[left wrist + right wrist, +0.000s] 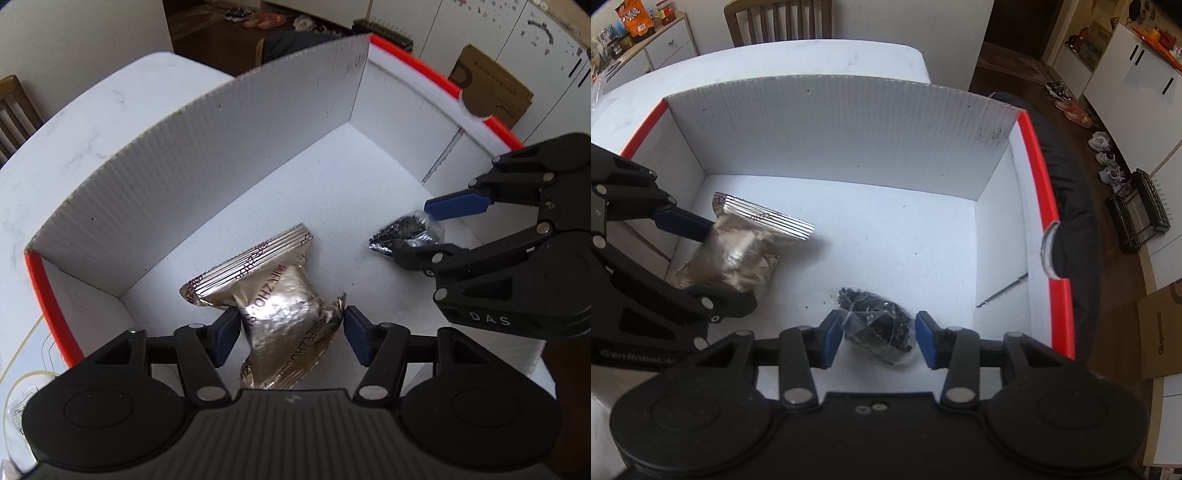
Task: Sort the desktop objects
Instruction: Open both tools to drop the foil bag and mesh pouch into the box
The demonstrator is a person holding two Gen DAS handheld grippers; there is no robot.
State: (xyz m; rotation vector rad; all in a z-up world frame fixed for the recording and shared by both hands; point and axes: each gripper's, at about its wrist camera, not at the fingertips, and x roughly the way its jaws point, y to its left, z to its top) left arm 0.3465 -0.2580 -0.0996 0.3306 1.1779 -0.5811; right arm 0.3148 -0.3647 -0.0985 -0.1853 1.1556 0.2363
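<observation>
The left gripper (291, 328) fingers stand released around the light, crinkly, slippery foil packet (273, 295); the right gripper (873, 338) fingers are released around the soft black packet (879, 332), lying at 4 o'clock inside the box (849, 122); grip each at its middle.

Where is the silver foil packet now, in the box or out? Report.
In. The silver foil packet lies on the floor of the white box, between the open left tool fingers.
</observation>
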